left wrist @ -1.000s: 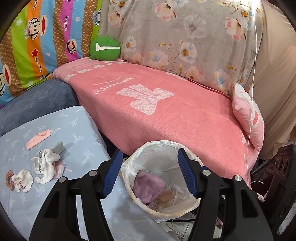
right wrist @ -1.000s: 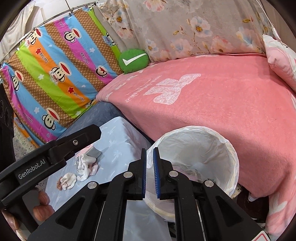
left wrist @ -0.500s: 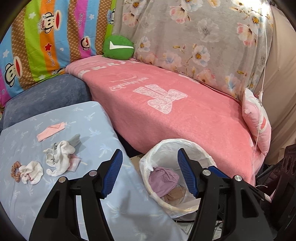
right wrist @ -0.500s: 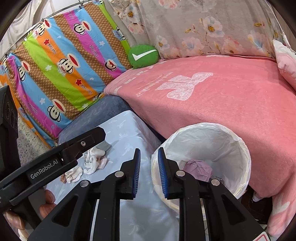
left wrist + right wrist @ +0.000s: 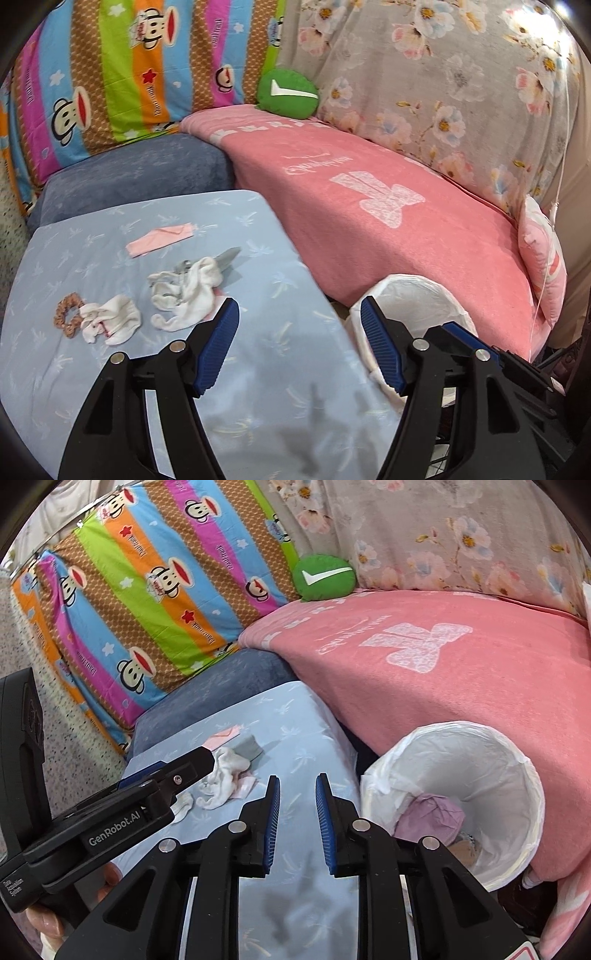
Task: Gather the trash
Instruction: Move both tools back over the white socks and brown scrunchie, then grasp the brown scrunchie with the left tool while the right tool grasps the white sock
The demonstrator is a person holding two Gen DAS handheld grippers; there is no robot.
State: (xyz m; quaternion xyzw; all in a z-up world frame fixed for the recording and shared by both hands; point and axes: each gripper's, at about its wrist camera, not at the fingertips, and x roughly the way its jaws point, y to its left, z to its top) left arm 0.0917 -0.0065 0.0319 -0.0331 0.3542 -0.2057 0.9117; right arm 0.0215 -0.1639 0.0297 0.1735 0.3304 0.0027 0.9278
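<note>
Both jaws empty, left gripper just widening, right gripper narrowly parted, purple wad only in right view

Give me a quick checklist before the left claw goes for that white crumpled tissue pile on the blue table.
1. Left claw open and empty, jaws just widened: ok.
2. Right claw empty, jaws just parted a little: ok.
3. White crumpled tissue pile unobstructed on blue table: ok.
4. Left claw centred over pile: not ok, pile lies left of it.
5. Lined trash bin open, with room: ok.
6. Grey item tangled in pile: cannot tell.
</note>
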